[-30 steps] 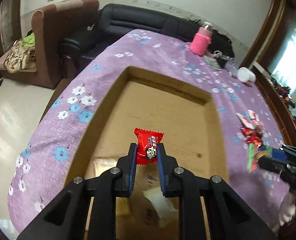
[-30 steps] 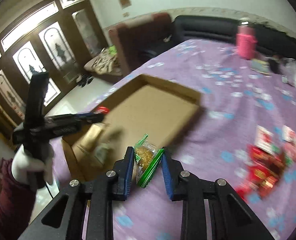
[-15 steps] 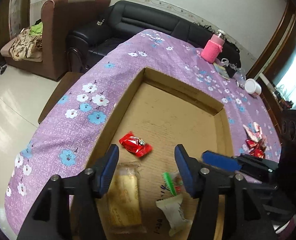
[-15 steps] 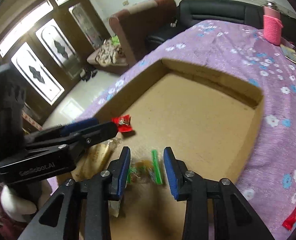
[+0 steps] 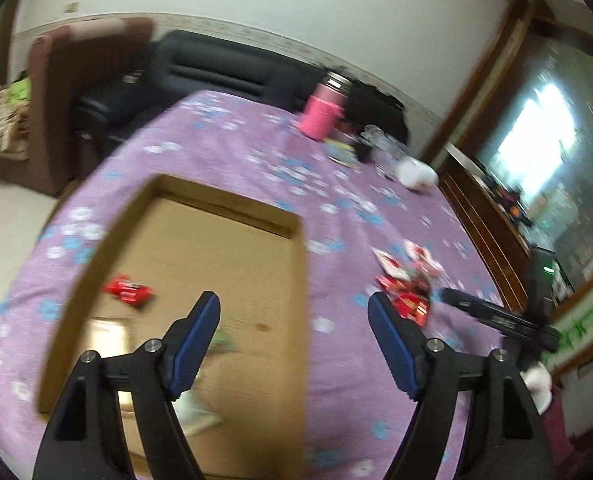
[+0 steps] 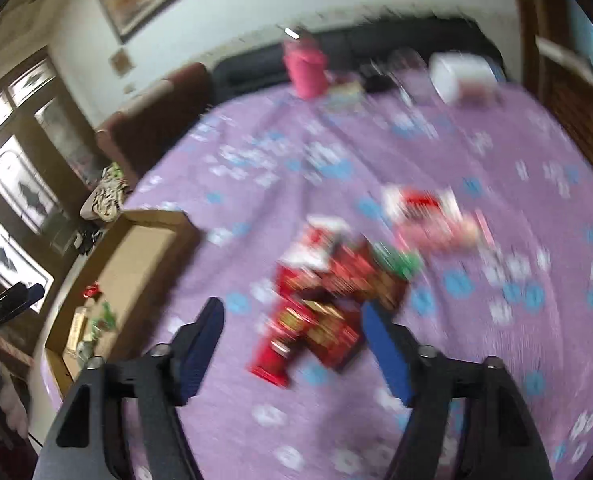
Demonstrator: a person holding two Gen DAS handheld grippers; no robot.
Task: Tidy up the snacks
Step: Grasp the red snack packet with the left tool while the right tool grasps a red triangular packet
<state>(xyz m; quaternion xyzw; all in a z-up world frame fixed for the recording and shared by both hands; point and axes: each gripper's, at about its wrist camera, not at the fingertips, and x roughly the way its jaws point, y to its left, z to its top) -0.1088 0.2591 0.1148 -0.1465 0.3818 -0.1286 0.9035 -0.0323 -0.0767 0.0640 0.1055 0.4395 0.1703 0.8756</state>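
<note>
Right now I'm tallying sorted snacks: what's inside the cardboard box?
Inside the box: a red candy, a pale wrapped bar, and a greenish packet and a whitish one, both partly hidden by the left gripper. Blur hides the details.

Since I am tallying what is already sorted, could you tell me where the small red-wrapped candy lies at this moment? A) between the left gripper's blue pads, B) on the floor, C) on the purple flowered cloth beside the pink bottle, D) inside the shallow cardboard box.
D: the small red-wrapped candy lies loose on the floor of the shallow cardboard box, ahead of the left gripper, whose jaws stand wide apart with nothing between them.
</note>
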